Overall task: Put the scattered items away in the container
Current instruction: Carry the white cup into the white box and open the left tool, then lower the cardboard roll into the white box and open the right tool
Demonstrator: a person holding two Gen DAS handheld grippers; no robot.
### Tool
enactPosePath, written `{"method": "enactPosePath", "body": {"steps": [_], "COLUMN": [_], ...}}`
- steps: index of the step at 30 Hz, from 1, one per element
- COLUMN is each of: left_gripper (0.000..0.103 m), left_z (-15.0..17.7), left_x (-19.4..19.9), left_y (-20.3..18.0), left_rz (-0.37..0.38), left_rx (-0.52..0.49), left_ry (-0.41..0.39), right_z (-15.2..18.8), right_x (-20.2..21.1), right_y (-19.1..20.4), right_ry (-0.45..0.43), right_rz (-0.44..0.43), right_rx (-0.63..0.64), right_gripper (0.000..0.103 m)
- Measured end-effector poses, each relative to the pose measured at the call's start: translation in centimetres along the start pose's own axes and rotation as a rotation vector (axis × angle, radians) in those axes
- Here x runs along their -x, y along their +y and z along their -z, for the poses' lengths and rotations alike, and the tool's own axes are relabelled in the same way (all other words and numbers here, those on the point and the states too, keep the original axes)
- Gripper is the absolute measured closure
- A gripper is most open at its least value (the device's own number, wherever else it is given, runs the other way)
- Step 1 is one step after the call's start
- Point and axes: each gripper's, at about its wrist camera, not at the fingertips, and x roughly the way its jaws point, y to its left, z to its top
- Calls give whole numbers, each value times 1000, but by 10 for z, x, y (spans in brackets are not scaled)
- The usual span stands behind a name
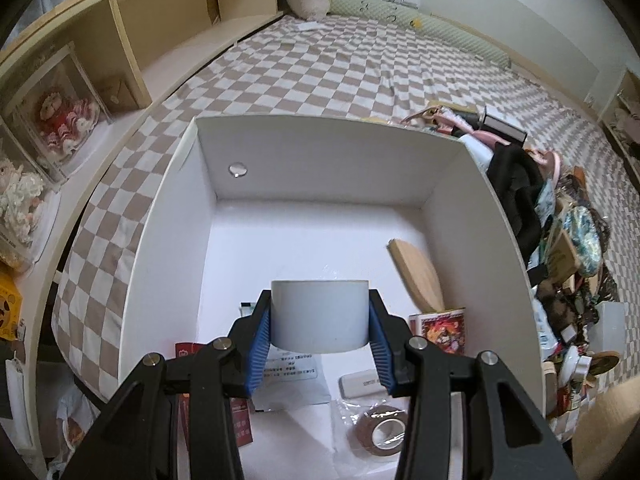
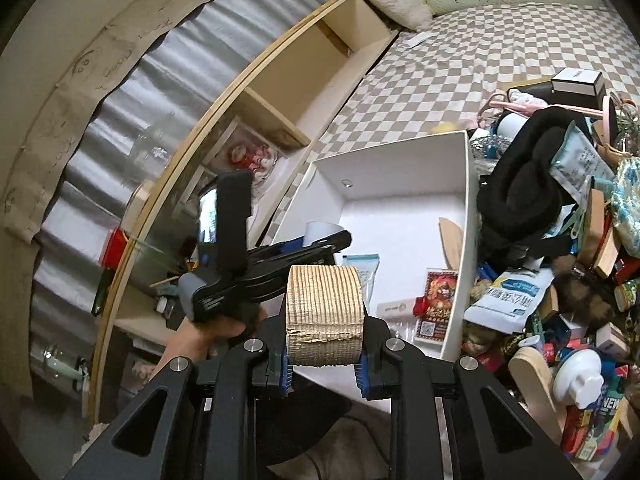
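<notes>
Already the white box (image 1: 460,216) holds a tape roll (image 1: 382,432), card and wooden paddle, yet a big heap (image 2: 560,240) waits on the bed. Left tool (image 1: 320,320) is clamped on a white cylinder (image 1: 319,316) over the box; right tool (image 2: 325,344) grips a ribbed wooden block (image 2: 325,312) just outside.

One white box (image 1: 472,216), two grippers (image 1: 320,344) (image 2: 324,346), one tape roll (image 1: 382,430), one wooden paddle (image 1: 420,276).

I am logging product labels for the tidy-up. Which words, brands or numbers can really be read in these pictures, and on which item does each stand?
"NEW": colourful pack in the pile right of the white box.
Blue-and-white packet: large Chinese characters, too blurred to quote.
Red card: print too small.
Printed sheet: illegible.
White eraser-like block: illegible.
</notes>
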Motion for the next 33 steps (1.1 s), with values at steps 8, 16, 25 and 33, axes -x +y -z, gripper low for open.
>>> {"method": "enactPosePath", "body": {"steps": [8, 16, 25, 33], "left_gripper": [59, 38, 38, 37], "left_z": [4, 10, 8, 9], "left_x": [-11, -21, -17, -15], "left_y": [-4, -7, -4, -5], "left_rz": [-17, -71, -69, -71], "left_rx": [-24, -52, -40, -49], "left_ry": [45, 86, 75, 78], "right_z": [5, 7, 9, 14], "right_x": [-9, -16, -25, -44], "right_y": [7, 8, 6, 2], "right_ry": [30, 46, 52, 81], "right_rz": [8, 14, 47, 100], "right_rx": [24, 30, 43, 67], "right_gripper": [78, 78, 78, 78]}}
